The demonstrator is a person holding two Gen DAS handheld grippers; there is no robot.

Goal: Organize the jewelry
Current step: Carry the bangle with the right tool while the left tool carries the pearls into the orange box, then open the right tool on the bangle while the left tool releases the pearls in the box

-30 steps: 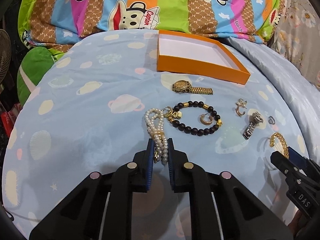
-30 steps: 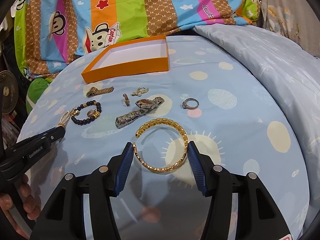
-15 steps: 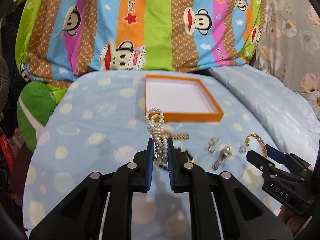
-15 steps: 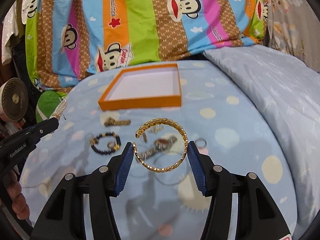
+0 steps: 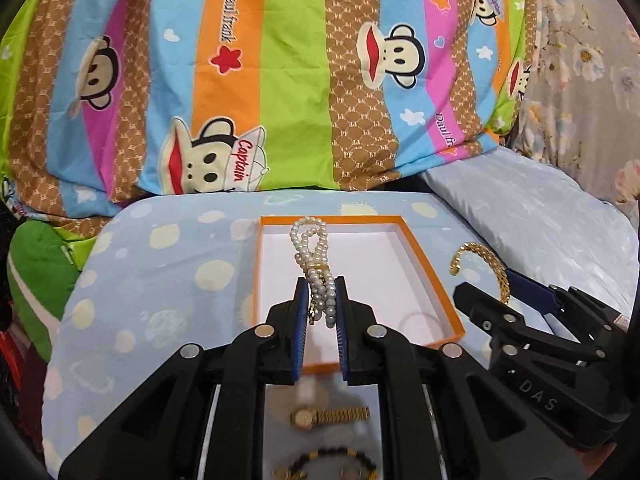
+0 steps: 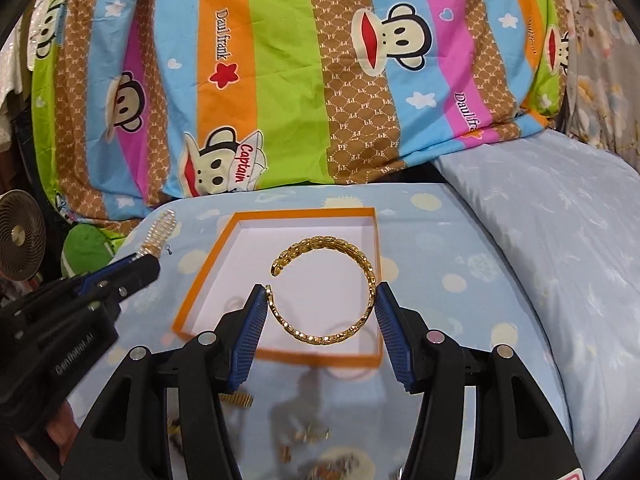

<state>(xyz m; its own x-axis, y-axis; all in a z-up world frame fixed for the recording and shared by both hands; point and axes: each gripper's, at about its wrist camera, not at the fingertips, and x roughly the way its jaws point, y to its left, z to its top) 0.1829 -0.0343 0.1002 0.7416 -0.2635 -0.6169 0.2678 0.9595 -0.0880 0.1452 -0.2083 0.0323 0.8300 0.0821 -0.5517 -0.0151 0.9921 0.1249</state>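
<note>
My left gripper [image 5: 322, 288] is shut on a white pearl bracelet [image 5: 314, 252] and holds it up over the orange box [image 5: 432, 276] with the white floor. My right gripper [image 6: 320, 300] is shut on an open gold cuff bracelet [image 6: 362, 264], held above the same box [image 6: 200, 276]. The right gripper also shows in the left wrist view [image 5: 520, 308] with the gold cuff [image 5: 486, 258]. The left gripper shows in the right wrist view [image 6: 120, 276] with the pearls [image 6: 162, 232] sticking out.
A gold watch [image 5: 328, 416] and a dark bead bracelet [image 5: 332, 462] lie on the light blue sheet [image 5: 160, 300] below the left gripper. Several blurred small pieces [image 6: 308, 436] lie near the right gripper. A striped monkey-print quilt [image 6: 280, 80] rises behind the box.
Both grippers have lifted their bracelets off the sheet and moved forward to hover over the orange box. The other jewelry stays behind on the sheet.
</note>
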